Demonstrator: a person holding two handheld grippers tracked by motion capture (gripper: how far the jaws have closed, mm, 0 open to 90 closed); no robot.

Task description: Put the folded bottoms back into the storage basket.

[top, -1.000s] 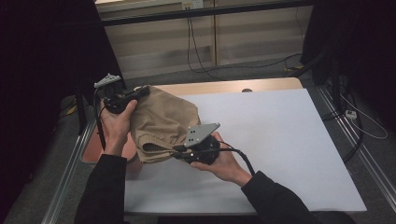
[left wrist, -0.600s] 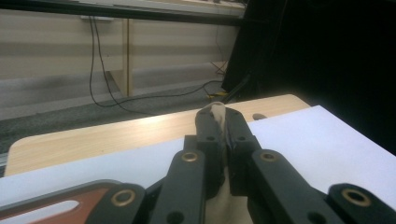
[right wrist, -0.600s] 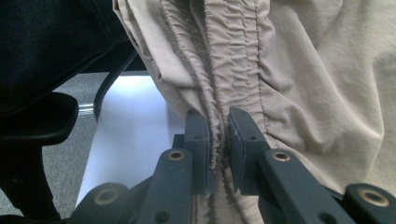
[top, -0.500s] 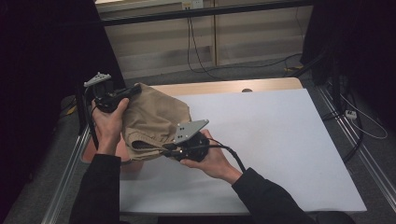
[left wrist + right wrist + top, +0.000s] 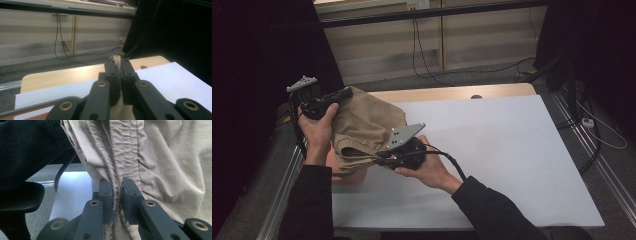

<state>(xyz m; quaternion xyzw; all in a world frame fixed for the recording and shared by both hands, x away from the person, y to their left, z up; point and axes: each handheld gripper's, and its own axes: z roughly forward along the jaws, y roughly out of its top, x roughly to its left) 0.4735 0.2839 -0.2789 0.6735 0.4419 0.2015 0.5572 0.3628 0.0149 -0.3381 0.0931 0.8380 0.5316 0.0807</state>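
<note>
Lifting leftward since before, both grippers, left gripper (image 5: 346,93) and right gripper (image 5: 381,156), clamp the tan garment (image 5: 367,125) above the white table (image 5: 512,150).

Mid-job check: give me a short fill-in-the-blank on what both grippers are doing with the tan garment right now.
1. The right gripper is shut on the garment's gathered, elastic ____.
2. The tan garment is held by ____ grippers at once.
3. In the high view, the left gripper grips the garment at its ____ end, away from the person.
4. Under the garment the table is covered by a ____ sheet.

Missing words: waistband; both; far; white
</note>
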